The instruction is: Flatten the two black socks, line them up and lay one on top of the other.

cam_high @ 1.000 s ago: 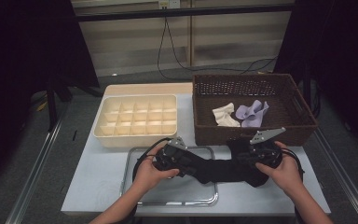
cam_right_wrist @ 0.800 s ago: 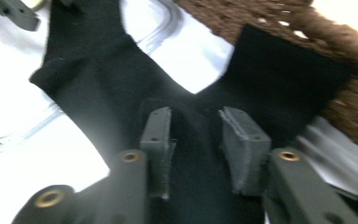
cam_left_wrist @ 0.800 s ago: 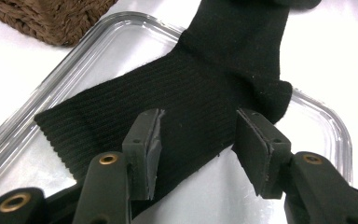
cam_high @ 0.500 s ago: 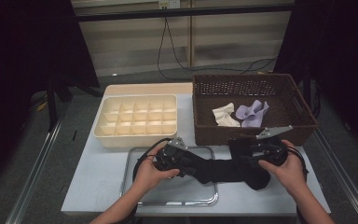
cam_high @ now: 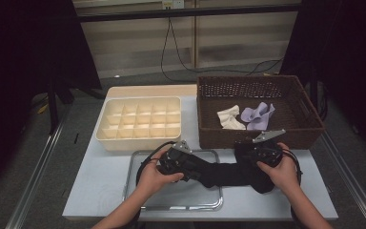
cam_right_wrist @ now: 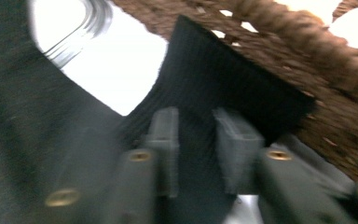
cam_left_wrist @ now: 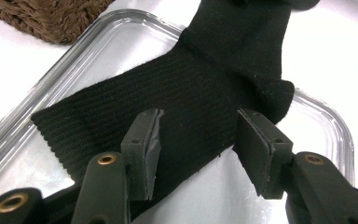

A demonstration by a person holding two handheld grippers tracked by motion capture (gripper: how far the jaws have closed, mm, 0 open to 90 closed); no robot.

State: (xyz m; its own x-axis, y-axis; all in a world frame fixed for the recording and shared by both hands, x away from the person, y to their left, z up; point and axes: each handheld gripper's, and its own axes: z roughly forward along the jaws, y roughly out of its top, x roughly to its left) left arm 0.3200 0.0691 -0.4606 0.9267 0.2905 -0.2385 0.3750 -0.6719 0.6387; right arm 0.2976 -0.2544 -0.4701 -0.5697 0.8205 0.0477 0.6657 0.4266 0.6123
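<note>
A black sock (cam_high: pixel 224 174) lies stretched across the right end of a metal tray (cam_high: pixel 171 206) and onto the white table. My left gripper (cam_high: pixel 196 171) is at its left end. In the left gripper view its jaws (cam_left_wrist: pixel 196 140) stand apart over the flat ribbed sock (cam_left_wrist: pixel 214 84), which lies on the tray (cam_left_wrist: pixel 98 28). My right gripper (cam_high: pixel 244 155) is at the sock's right end, close to the basket's front wall. In the blurred right gripper view its jaws (cam_right_wrist: pixel 196 135) have just been closing and now pinch the sock's cuff (cam_right_wrist: pixel 223 70).
A brown wicker basket (cam_high: pixel 262 131) stands at the back right with a white sock (cam_high: pixel 230 118) and a purple sock (cam_high: pixel 257 114) inside. A cream divided organizer (cam_high: pixel 140 119) sits at the back left. The basket's weave (cam_right_wrist: pixel 335 93) is right behind the cuff.
The right hand has shifted slightly down and toward the near edge with the sock's end. The left hand and the rest of the sock have stayed put.
</note>
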